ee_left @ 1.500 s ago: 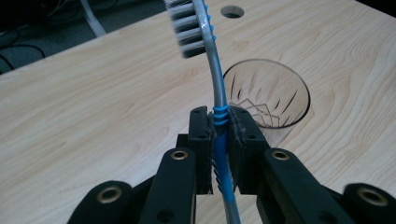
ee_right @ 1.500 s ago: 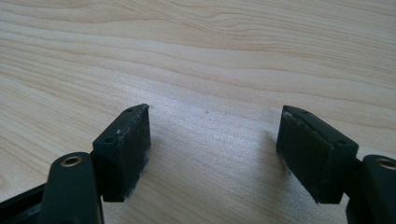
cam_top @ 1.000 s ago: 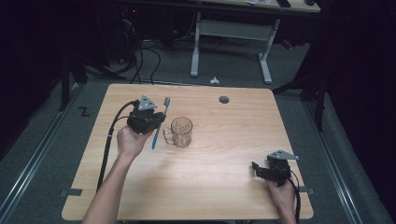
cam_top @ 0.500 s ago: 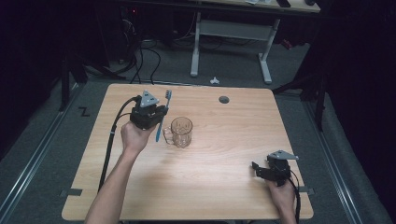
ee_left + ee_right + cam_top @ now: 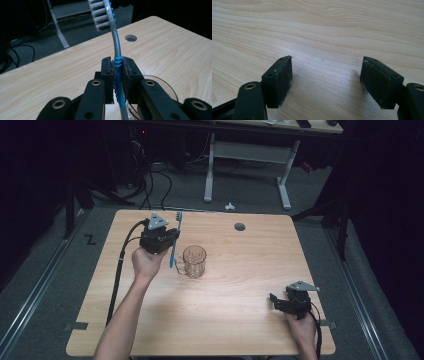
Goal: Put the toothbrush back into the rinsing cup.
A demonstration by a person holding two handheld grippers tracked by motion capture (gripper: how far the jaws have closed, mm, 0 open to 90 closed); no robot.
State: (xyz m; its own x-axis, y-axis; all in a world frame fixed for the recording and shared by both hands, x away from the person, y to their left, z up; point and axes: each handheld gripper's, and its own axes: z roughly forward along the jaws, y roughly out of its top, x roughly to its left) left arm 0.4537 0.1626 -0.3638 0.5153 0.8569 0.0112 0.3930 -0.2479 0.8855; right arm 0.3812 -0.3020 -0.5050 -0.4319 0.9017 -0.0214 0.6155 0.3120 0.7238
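A: Count on the wooden table (image 5: 240, 285): one toothbrush (image 5: 176, 237), one glass mug (image 5: 194, 261), two grippers, two hands. Right?

B: Right. The left gripper (image 5: 167, 236) is clamped on the toothbrush. In the left gripper view both pads pinch the blue ribbed part of the handle (image 5: 118, 75), and the bristle head (image 5: 101, 15) stands up & away from the jaws, at the top of the frame.

A: Where's the brush vs. the mug?

B: Held above the table, just left of the mug in the high view; handle end points down near the mug's handle. Not inside it. The mug's rim (image 5: 160, 85) shows below the jaws, slightly to their right, in the left gripper view. Mug stands upright, approx. mid-table, nothing visible in it.

A: And the other hand?

B: The right gripper (image 5: 278, 301) sits at the table's near right corner, well apart from mug & brush. In the right gripper view its jaws stand wide apart, with bare wood between the pads (image 5: 278, 80).

A: Anything else around? Anything in the way?

B: One round hole (image 5: 240, 226) in the tabletop at the far side. Beyond the table: one white desk frame (image 5: 247, 165), some cables (image 5: 155, 180) on the floor. Between brush & mug, nothing.
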